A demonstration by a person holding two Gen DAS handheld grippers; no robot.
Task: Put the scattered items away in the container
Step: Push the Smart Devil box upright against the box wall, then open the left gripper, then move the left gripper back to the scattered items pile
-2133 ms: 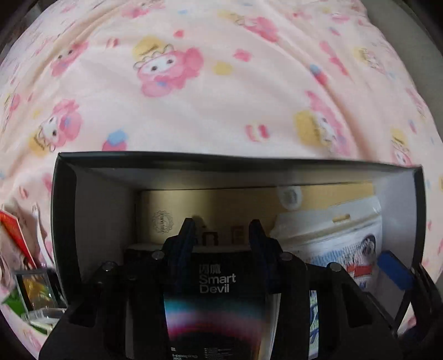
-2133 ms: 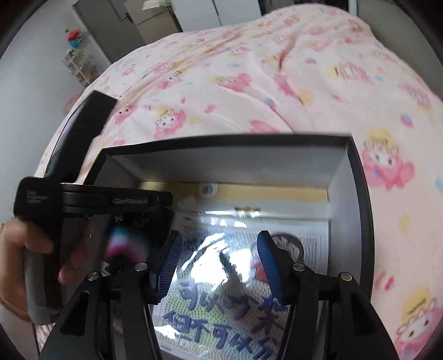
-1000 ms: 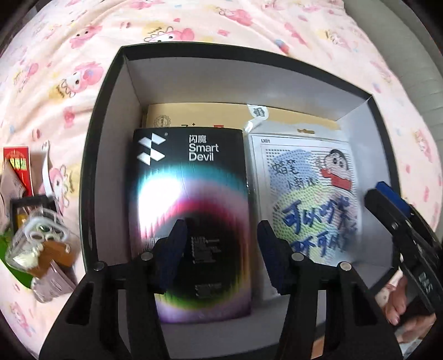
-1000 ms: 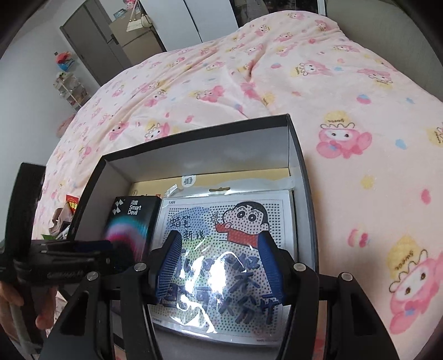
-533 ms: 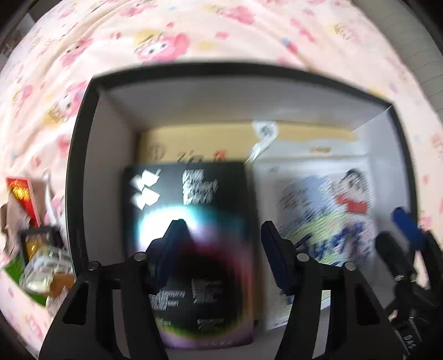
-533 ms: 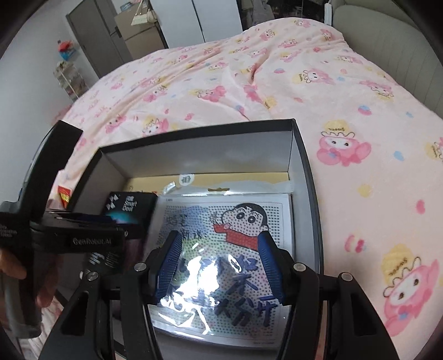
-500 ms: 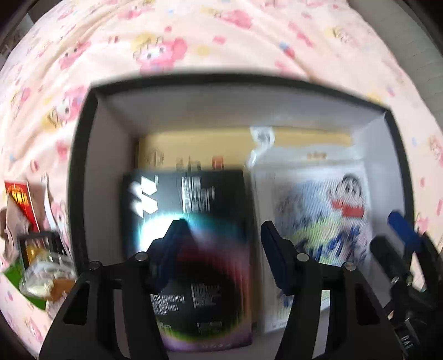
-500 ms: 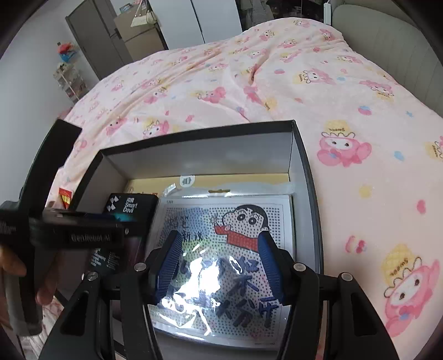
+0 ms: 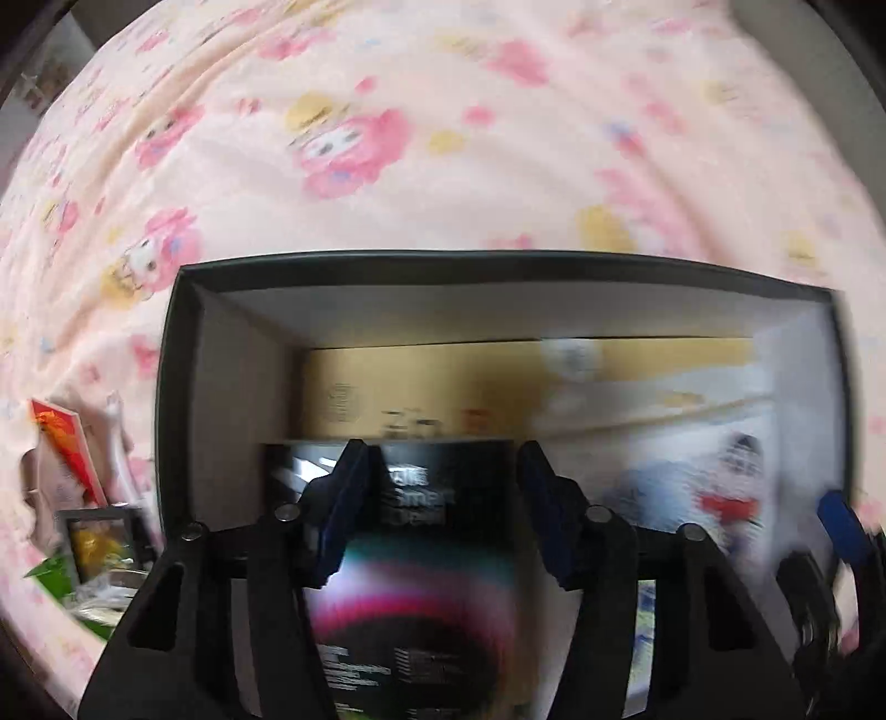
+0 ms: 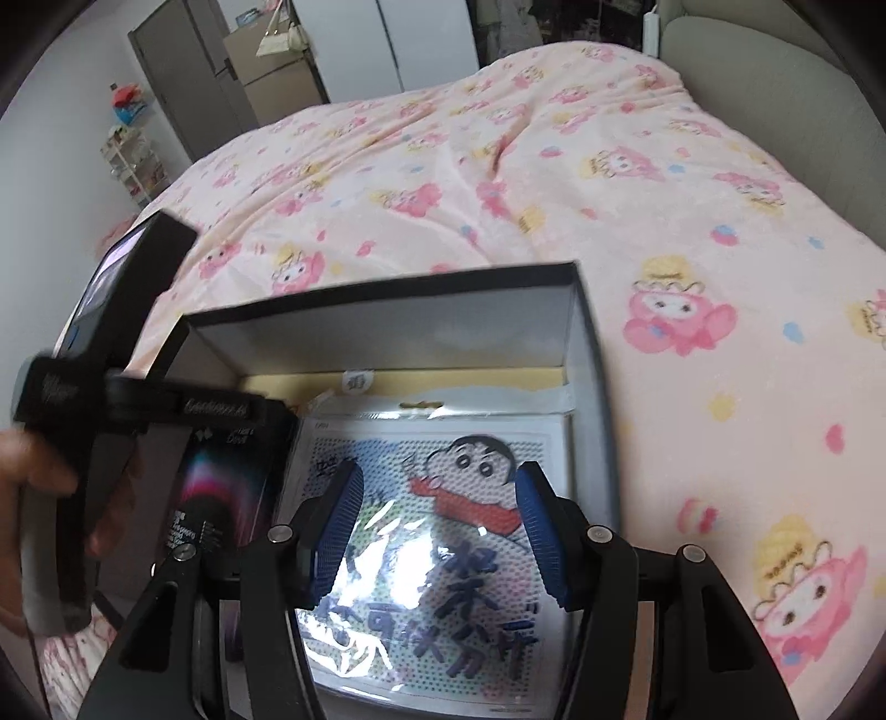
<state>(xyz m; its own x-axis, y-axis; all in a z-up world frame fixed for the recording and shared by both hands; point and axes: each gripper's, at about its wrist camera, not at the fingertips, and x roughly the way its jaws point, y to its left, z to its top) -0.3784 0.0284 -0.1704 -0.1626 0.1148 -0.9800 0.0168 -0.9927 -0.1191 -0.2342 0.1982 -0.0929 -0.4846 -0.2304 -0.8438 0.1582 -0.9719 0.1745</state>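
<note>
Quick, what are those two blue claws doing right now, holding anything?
Left gripper: open, jaws just narrowed, holding nothing.
Right gripper: open, holding nothing.

We see a bed [image 10: 554,183] under a pink blanket [image 9: 443,166] printed with cartoon characters. Past its far end stand a dark door [image 10: 188,83], white wardrobe doors [image 10: 382,39] and a brown cabinet [image 10: 271,77]. A small shelf rack [image 10: 133,160] stands by the pale left wall [image 10: 50,166]. A grey padded headboard [image 10: 775,94] lines the right side. Soft daylight fills the room.
</note>
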